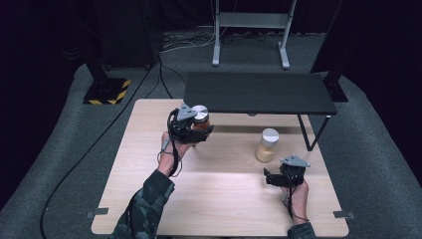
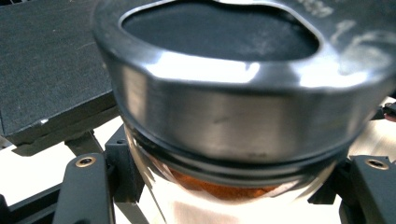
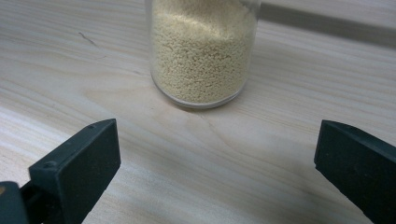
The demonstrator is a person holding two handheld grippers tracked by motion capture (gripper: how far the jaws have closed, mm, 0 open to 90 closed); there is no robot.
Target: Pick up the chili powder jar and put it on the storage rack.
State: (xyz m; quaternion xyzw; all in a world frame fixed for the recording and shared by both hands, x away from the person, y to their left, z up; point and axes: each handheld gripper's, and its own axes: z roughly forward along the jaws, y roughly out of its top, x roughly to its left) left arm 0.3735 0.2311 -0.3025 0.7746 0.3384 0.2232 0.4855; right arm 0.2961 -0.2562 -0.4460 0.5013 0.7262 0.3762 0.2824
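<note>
Left gripper [image 1: 195,130] pinches a clear glass jar of orange-brown spice with silver lid [image 1: 200,118], held above the pale wooden table [image 1: 149,149] near the black shelf [image 1: 259,93]; likely rigid, smooth, breakable; grip the body under the lid; right gripper [image 3: 215,154] spread before a yellow-grain jar [image 3: 201,51].

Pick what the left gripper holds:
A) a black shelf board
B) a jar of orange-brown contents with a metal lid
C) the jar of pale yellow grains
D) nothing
B: the left gripper is shut on the metal-lidded jar, orange-brown contents showing under its lid.
</note>
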